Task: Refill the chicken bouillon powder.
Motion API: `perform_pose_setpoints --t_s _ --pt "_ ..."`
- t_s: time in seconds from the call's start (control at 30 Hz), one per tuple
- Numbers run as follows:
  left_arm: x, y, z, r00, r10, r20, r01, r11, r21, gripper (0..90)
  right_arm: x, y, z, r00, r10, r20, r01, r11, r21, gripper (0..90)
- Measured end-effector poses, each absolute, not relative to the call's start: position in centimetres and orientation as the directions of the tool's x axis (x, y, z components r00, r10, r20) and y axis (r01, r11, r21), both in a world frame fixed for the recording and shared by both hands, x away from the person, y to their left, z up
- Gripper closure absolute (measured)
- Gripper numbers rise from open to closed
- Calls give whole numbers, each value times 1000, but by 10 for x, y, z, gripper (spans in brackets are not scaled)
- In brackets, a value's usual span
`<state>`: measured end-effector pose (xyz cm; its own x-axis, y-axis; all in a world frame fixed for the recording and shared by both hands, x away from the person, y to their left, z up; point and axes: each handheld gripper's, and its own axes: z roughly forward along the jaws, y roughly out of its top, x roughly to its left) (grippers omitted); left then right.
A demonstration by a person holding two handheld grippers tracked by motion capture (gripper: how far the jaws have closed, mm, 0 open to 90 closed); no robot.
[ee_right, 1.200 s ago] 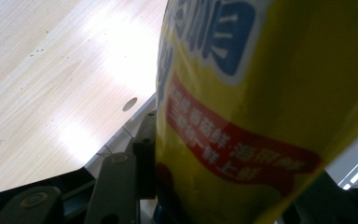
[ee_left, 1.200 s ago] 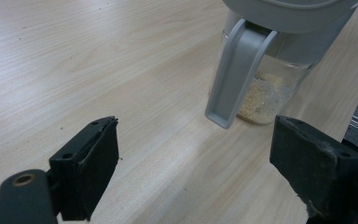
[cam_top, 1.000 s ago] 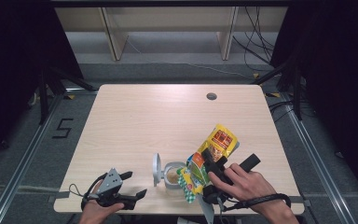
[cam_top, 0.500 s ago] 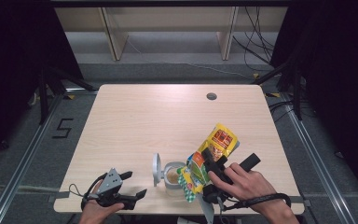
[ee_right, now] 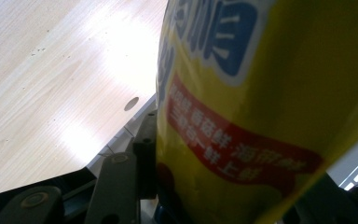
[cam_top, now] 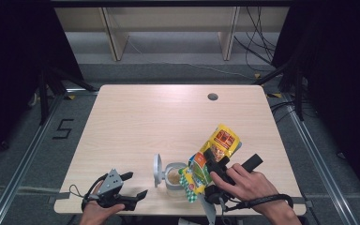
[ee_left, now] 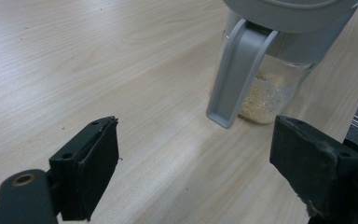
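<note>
A: What's the setup? Pale wood table with a round cable hole, grey floor, a "5" marked on it, shelving behind, dark sides.

B: Yep. The jar, lid flipped up, sits near the front edge. Right gripper is clamped on the yellow packet, tilted over the jar. Left gripper sits left of it, jaws wide apart, holding nothing.

left gripper jaws spread wide; right gripper jaws clamped.
</note>
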<state>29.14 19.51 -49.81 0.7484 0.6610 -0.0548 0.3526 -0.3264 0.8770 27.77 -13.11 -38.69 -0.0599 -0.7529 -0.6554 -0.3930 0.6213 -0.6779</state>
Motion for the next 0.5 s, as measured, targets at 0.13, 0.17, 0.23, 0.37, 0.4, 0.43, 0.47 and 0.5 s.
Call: perform_pose_setpoints --t_s 0.13,0.17,0.23,0.37,0.4,0.43,0.47,0.5 --pt "292 195 -499 752 656 -59 349 -321 880 150 277 -132 -386 -61 -747 -662 -390 629 -673 574" --pt "291 195 -498 748 662 -55 353 -327 877 150 277 -132 -386 -63 -742 -668 -391 634 -667 573" --pt "292 195 -499 751 657 -62 350 -318 881 150 277 -132 -386 -53 -744 -666 -388 630 -673 574" --pt "291 194 -499 747 660 -75 355 -301 885 150 277 -131 -386 -61 -742 -667 -389 633 -669 574" --pt "292 195 -498 752 656 -61 350 -320 881 150 277 -132 -387 -63 -741 -669 -392 635 -666 573" --pt "292 195 -499 750 658 -64 351 -314 882 150 277 -131 -387 -63 -746 -662 -396 628 -670 574" --pt "292 195 -498 751 657 -61 350 -318 881 150 278 -131 -387 -59 -753 -656 -396 621 -677 574" --pt "292 195 -498 752 656 -60 349 -319 881 150 277 -131 -387 -61 -755 -653 -388 620 -682 574"
